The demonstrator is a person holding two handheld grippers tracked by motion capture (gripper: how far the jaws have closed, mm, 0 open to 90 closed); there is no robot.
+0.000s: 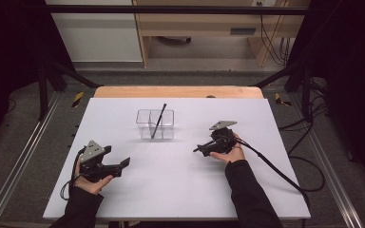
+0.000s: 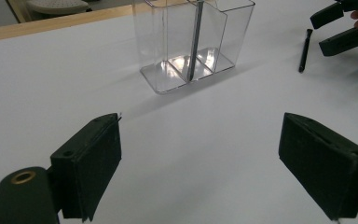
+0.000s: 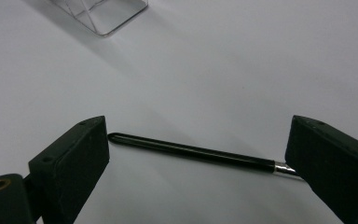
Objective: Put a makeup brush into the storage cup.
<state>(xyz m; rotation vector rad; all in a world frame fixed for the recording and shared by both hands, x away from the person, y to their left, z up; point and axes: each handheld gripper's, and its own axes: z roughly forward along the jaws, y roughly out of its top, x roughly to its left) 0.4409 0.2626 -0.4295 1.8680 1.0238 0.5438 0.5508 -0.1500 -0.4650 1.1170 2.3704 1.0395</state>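
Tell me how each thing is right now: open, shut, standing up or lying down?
Left gripper: open, holding nothing.
Right gripper: open, jaws either side of the black pen.
Black pen: lying flat on the table.
Clear holder: upright.
Pen in holder: standing, leaning.

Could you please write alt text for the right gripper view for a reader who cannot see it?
A slim black pen with a silver tip lies flat on the white table between the open black jaws of the right tool, untouched. A corner of a clear plastic organiser sits at the top left.
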